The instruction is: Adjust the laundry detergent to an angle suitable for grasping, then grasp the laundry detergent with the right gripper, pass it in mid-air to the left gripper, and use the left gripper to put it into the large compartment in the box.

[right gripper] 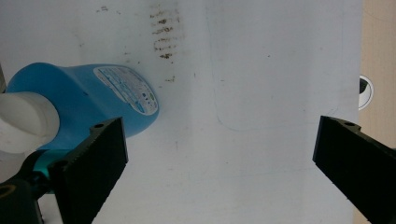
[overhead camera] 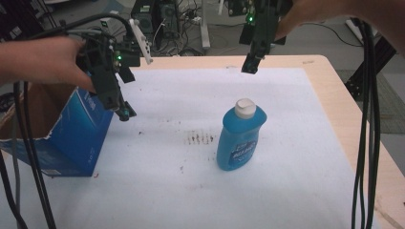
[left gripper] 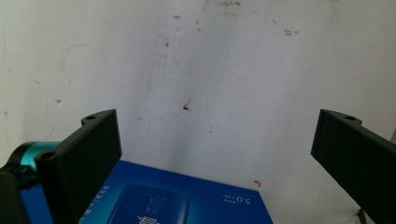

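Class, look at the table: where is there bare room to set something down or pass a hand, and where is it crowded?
Free: the white mat right of the blue bottle, up to the wooden table edge; the near strip in front of the bottle; the far strip under the right gripper. Crowded: the left side, where the blue box stands with the left gripper above it.

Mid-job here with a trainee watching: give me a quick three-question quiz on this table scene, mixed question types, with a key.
1. True or false: the blue bottle lies on its side on the white mat.
2. What does the right tongs hold? A) the bottle B) the blue box C) nothing
3. Fill in: the bottle's cap is ___ in colour.

Key:
1. False; it stands upright.
2. C; its jaws stand open above the mat, apart from the bottle.
3. White.
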Tool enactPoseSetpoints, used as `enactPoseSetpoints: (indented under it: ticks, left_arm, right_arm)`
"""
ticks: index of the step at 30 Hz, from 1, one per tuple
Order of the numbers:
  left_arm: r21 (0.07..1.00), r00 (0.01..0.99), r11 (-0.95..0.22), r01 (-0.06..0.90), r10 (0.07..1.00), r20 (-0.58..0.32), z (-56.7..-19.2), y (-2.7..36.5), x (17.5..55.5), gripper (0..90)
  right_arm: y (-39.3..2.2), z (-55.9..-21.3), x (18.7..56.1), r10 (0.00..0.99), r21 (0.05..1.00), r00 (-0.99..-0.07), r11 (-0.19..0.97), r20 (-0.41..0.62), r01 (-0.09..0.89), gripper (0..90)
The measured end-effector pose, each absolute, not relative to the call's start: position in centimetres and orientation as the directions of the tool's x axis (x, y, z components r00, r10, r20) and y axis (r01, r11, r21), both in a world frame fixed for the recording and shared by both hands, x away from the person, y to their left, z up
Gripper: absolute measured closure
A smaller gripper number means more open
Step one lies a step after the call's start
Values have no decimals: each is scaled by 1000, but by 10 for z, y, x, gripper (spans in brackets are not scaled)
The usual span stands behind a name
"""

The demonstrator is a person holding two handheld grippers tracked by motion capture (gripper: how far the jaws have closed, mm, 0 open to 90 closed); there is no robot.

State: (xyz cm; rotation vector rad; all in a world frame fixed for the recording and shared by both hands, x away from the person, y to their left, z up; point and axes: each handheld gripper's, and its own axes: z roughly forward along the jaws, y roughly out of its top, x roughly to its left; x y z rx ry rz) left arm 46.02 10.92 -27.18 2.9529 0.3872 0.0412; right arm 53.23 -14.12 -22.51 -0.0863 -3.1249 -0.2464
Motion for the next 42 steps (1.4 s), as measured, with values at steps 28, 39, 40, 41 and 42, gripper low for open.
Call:
enactPoseSetpoints:
  ticks: [28, 39, 40, 41, 42]
  left_arm:
    - [170, 961, -948, 270, 276, 18, -266, 107, 454, 16]
    - [193, 955, -938, 287, 296, 18, -263, 105, 452, 16]
    - [202, 950, -932, 302, 311, 14, -263, 104, 453, 16]
    - [202, 950, -932, 302, 311, 14, -263, 104, 453, 16]
    - [213, 943, -922, 322, 332, 10, -262, 104, 454, 16]
  right_arm:
    - [-147, -222, 529, 46, 152, -999, 987, 10, 47, 25]
    - [-151, -222, 526, 49, 164, -999, 985, 15, 51, 25]
    - [-151, -223, 526, 52, 164, -999, 985, 17, 54, 25]
    - [-152, -223, 526, 49, 164, -999, 985, 17, 51, 25]
    - [-152, -223, 526, 49, 164, -999, 985, 17, 51, 25]
